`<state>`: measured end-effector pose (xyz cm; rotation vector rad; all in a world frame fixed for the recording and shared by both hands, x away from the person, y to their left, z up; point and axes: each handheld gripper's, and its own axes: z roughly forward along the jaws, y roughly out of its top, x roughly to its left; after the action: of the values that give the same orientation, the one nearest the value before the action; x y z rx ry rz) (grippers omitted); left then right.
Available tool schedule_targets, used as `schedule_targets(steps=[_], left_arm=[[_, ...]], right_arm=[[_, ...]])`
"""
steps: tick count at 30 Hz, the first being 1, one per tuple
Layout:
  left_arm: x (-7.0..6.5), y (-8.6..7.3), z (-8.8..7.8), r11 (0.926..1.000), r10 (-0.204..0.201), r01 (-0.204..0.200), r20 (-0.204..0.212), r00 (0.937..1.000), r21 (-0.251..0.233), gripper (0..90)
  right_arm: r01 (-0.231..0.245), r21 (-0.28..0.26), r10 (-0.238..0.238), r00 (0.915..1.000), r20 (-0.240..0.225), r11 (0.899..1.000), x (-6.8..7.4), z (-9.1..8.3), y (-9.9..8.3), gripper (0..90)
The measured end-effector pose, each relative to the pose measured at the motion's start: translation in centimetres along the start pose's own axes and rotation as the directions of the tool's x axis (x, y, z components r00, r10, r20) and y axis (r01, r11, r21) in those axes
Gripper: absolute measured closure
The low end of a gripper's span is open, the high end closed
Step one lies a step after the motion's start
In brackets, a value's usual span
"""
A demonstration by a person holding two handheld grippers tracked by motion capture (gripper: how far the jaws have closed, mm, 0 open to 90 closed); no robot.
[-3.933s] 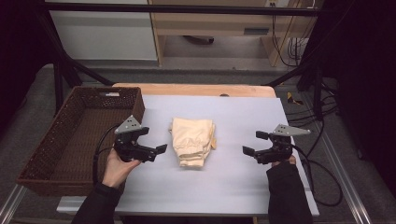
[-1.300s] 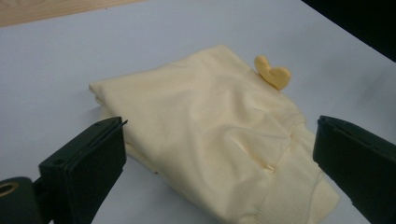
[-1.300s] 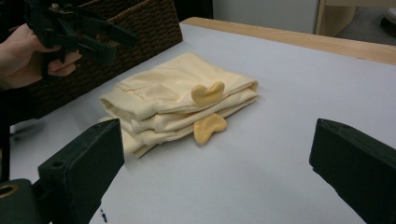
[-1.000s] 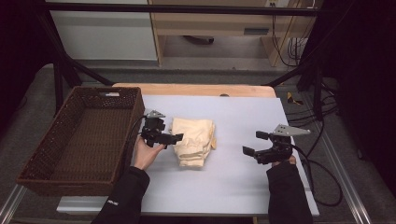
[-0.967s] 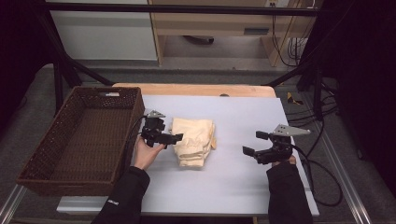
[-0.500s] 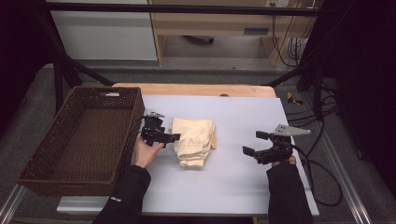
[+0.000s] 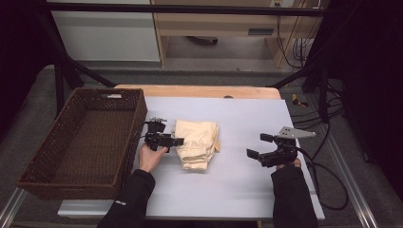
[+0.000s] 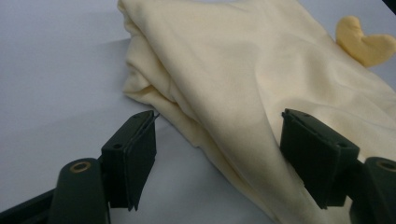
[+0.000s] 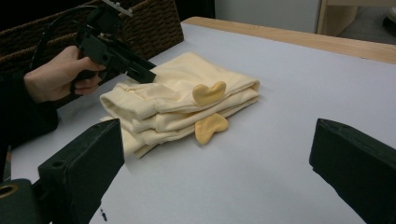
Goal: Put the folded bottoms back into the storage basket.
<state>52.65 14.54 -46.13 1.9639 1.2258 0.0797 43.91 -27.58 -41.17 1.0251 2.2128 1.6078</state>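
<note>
Folded cream garment (image 7: 197, 145) lies mid-table beside the wicker basket (image 7: 81, 142). Left gripper (image 8: 217, 149), jaws just closing, straddles its edge, not yet pinching. Right gripper (image 7: 254, 153) hovers apart, jaws spread.

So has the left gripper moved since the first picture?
Yes. The left gripper has gone away from the wicker basket, up to the edge of the folded yellow garment. Its fingers have just been closing, with the garment's edge between them, not yet pinched.
</note>
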Motion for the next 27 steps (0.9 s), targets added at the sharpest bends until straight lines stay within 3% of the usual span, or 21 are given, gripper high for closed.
schedule_targets(steps=[5, 14, 27], left_arm=[[-0.1, -0.1, 0.6, 1.0, -0.008, 0.008, 0.011, 0.9999, 0.004, 27.0], [-0.4, -0.2, 1.3, 0.9997, -0.024, 0.024, 0.047, 0.9986, 0.004, 36.2], [0.0, -0.2, 1.6, 0.9963, -0.086, 0.084, 0.106, 0.9907, 0.018, 43.9]], right_arm=[[0.001, -0.002, -0.001, 1.0, 0.0, 1.0, 0.0, 0.0, 0.0, 3.4], [0.0, -0.007, 0.0, 1.0, 0.0, 1.0, 0.0, -0.1, 0.0, 3.3], [-0.003, -0.004, 0.003, 1.0, -0.003, 1.0, 0.0, 0.0, 0.0, 3.3]])
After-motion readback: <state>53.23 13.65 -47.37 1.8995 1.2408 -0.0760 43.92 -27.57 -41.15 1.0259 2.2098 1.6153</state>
